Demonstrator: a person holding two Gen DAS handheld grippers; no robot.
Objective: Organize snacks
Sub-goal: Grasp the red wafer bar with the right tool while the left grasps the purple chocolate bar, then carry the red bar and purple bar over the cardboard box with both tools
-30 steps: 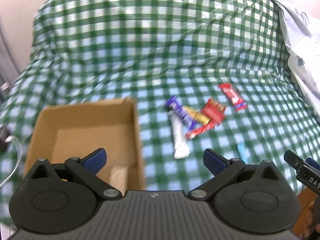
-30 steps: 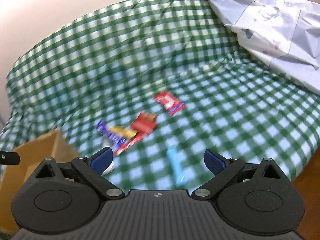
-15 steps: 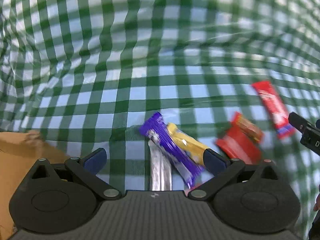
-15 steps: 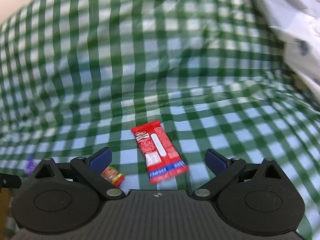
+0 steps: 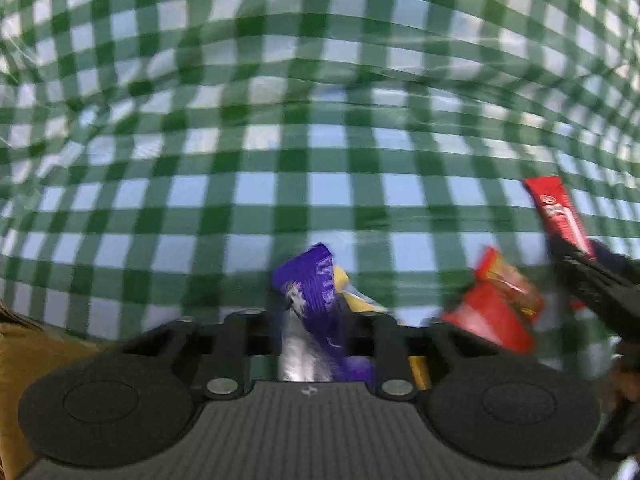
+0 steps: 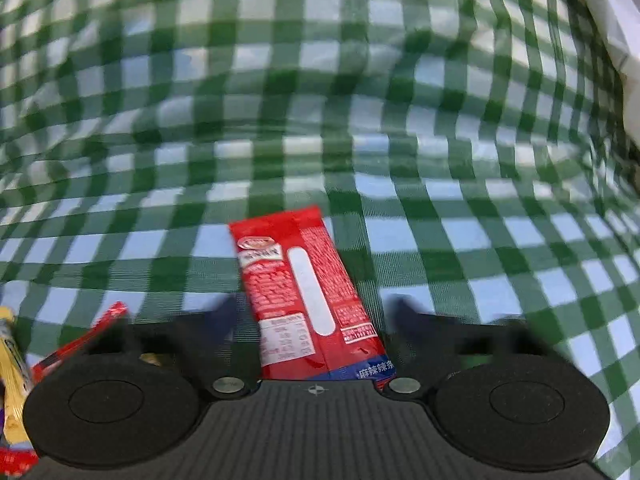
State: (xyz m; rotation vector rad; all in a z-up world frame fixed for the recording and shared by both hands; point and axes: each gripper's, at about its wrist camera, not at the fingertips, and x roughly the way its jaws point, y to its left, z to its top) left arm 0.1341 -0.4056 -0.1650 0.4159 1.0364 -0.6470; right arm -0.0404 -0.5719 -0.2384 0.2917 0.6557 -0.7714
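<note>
Purple foil-wrapped snack bar (image 5: 310, 292) lies lengthwise between the just-closing left gripper (image 5: 308, 344) fingers, which pinch it, while the right gripper (image 6: 316, 340), also just closing, straddles the flat red snack packet (image 6: 304, 292) along its long axis.

Your left gripper (image 5: 316, 320): matte black body, ribbed grey deck with small cross mark at centre, two round black discs either side, silver screw at each linkage pivot. Your right gripper (image 6: 316, 320): same build, dark blue fingers (image 6: 224, 314), blurred.

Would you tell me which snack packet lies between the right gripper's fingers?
The long red packet with the white stripe; the yellow bar and the other red wrapper lie off to its left.
</note>
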